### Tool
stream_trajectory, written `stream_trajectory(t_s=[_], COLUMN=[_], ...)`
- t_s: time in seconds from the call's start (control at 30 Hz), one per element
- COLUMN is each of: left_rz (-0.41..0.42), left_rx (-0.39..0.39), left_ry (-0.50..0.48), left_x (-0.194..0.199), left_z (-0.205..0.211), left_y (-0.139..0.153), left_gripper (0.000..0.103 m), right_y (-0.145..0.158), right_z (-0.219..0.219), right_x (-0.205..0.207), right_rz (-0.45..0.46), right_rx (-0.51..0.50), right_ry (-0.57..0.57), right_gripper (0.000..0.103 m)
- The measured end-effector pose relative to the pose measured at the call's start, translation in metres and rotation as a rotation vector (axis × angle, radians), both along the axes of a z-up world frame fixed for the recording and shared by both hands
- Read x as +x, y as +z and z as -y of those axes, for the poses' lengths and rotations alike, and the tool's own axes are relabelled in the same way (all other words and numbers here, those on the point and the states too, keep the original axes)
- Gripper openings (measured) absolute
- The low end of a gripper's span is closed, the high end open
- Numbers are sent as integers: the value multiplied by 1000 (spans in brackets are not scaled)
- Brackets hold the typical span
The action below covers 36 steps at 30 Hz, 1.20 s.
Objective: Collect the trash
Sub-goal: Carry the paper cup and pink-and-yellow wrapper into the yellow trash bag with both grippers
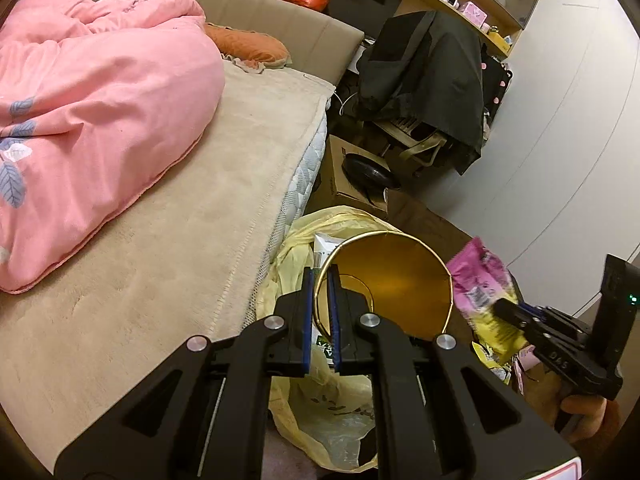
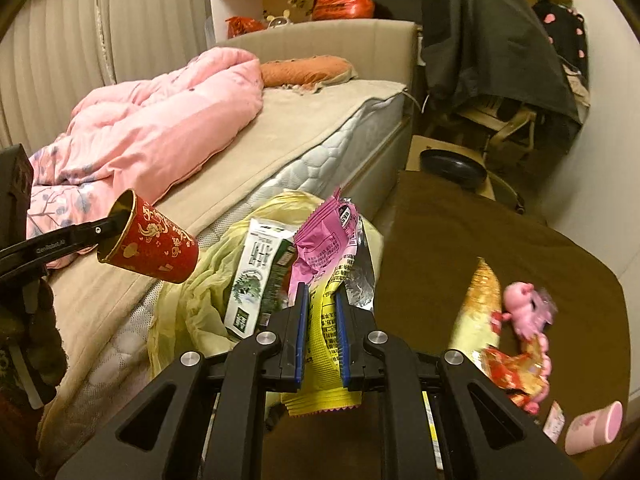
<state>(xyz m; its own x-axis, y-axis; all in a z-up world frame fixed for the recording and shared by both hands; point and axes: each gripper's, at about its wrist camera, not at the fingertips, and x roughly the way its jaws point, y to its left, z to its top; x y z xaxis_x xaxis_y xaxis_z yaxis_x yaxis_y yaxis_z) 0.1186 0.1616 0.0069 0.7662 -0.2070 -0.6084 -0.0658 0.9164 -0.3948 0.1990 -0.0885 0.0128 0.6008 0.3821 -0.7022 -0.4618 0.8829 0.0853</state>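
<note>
1. Left gripper (image 1: 320, 316): the rim of a paper cup (image 1: 390, 286) is pinched between its blue pads, one pad inside and one outside. In the right wrist view the cup (image 2: 154, 246) is seen lying on its side in the air, red with gold ornament – characters are printed on it but cannot be read.
2. Right gripper (image 2: 320, 334): fingers are clamped on a pink-and-yellow snack wrapper (image 2: 328, 276), torn open at the top with silver foil showing. Dense small print and a barcode are visible – not legible.
3. Both items are held above a yellow trash bag (image 1: 298, 248) lying open beside the bed (image 1: 168, 248).
4. A white-and-green packet (image 2: 256, 276) is already lodged in the bag mouth; its text is too small to read.
5. "GenRobot.AI" is read on the left gripper's arm in the right wrist view.
6. On the brown blanket (image 2: 460, 240): a pink toy (image 2: 524, 312), a red-gold wrapper (image 2: 512, 368) and a pink cup (image 2: 594, 428) lying on its side.
</note>
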Motion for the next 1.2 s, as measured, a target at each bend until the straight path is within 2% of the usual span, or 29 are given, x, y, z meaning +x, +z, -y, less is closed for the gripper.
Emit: stream_trajectory(t_s=[0.23,0.43,0.7,0.9,1.07,1.2], left_rz=[-10,-7,-11,-66,-141,-196], left_rx=[-13,-25,-27,-86,-21,-2], left_ry=[-25,-38,-38,-90,-150,-183], left_x=[8,14,21,42,71,91], left_z=[-5,-11,-14,-2,24,33], left_y=[-4,-5,-6,-22,-50,-71], left_gripper=[7,7,7,7,7,7], right_y=[-16,-25,-36,-54,-70,-83], right_z=[-24,-28,-29,-41,-42,-41], right_x=[10,15,26,40,55,69], right_rz=[-21,-35,-73,-118,-163,-200], right_rx=[-26,-31,7,33,51,63], right_ry=[10,-2,23,62,105,105], right_gripper=[13,13,13,13,13,13])
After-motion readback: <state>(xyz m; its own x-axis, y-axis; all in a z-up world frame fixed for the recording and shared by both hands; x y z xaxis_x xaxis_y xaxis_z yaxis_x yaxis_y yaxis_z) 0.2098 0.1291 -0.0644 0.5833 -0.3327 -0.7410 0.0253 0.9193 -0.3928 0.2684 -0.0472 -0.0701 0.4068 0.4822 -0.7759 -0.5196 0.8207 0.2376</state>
